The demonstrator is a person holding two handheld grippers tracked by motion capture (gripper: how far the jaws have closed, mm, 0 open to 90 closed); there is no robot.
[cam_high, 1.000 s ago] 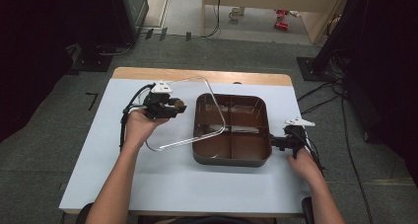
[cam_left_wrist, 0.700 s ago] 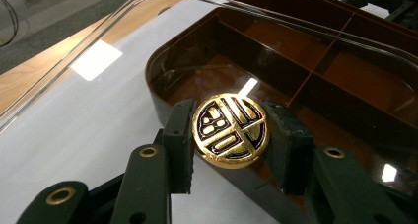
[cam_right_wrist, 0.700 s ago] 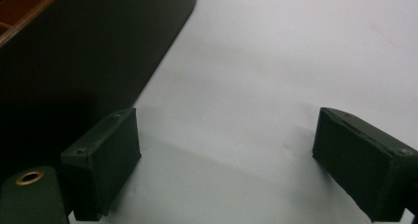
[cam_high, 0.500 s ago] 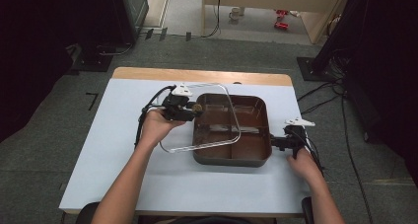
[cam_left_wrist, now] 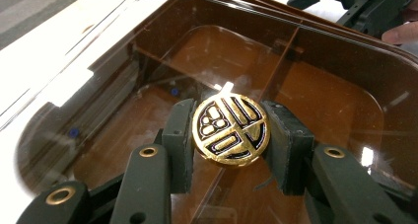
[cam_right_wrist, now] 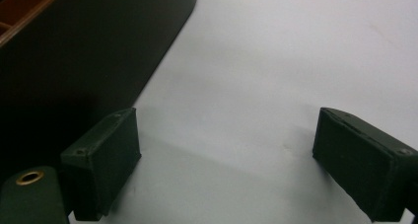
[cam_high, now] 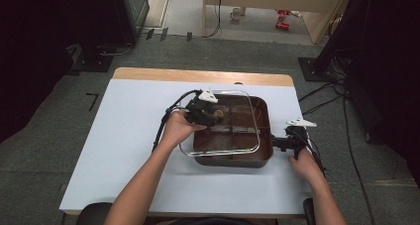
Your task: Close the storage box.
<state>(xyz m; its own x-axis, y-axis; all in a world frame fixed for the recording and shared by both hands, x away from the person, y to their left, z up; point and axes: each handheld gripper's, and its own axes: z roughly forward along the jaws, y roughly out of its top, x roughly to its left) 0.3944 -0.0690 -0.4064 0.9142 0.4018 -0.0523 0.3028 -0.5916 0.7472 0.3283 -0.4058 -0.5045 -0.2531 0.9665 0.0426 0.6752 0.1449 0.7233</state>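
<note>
While the left gripper [cam_high: 214, 115] clamped the gold knob [cam_high: 219, 115] of the glass lid [cam_high: 233, 145] in the high view, the lid hung over the brown divided pan [cam_high: 265, 111] near the table's [cam_high: 119, 136] far edge, with the right gripper [cam_high: 277, 143] beside the pan's right side. In the left gripper view, both pads pressed the knob [cam_left_wrist: 230, 129] above the lid [cam_left_wrist: 98, 76]. In the right gripper view, the jaws stood wide over bare table [cam_right_wrist: 256, 86] beside the pan's wall [cam_right_wrist: 88, 46].

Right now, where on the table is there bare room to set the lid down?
Left of the brown tray, the table is bare up to its edge, as is the front strip. The left gripper holds the lid by its knob.
</note>
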